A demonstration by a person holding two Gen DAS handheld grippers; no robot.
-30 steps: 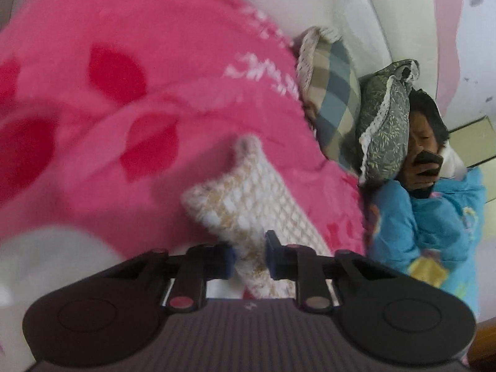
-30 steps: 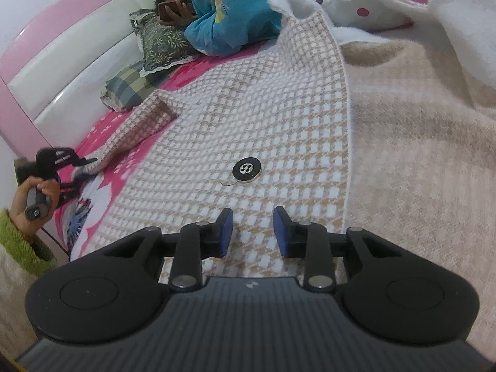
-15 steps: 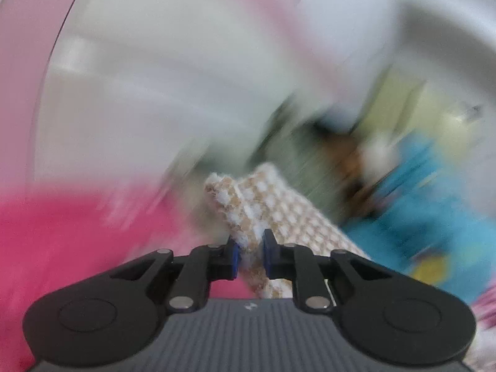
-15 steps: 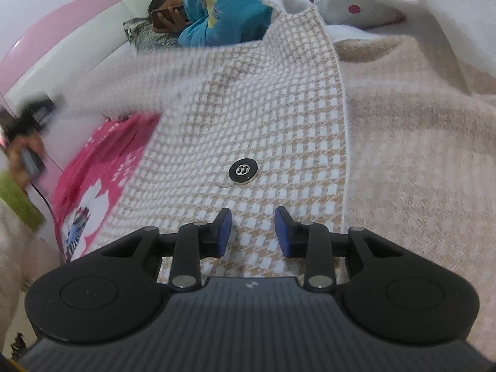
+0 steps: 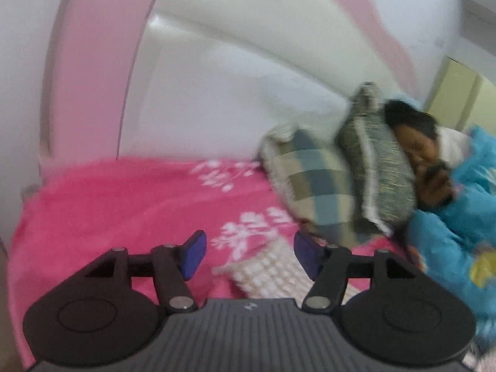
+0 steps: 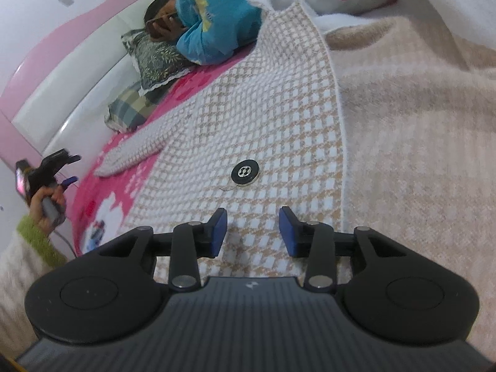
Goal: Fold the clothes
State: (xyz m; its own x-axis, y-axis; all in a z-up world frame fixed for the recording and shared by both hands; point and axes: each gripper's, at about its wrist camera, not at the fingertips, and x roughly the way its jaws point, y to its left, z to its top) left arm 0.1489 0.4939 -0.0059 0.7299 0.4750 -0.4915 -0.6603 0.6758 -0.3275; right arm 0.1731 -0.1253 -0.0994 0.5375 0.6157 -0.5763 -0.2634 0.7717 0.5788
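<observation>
Beige-and-white checked jacket (image 6: 248, 99) lies spread on the pink bedspread (image 5: 124, 204), sleeve (image 5: 266, 272) extended left. Left gripper (image 5: 249, 255): jaws opening, sleeve lying free below them. Right gripper (image 6: 252, 232): jaws opening above the jacket near its black button (image 6: 245, 172).

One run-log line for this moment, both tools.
left tool: opening, sleeve released | right tool: opening, over coat, no grip | fold: unfinished

Both views were lit softly and evenly by diffuse indoor light; shadows were faint. The left wrist view was smeared by motion blur, worst on the headboard (image 5: 235, 99) toward twelve o'clock. The right wrist view was sharp. A glare streak was seen at nine o'clock. Edges were bent by fisheye distortion and darkened at the corners.
</observation>
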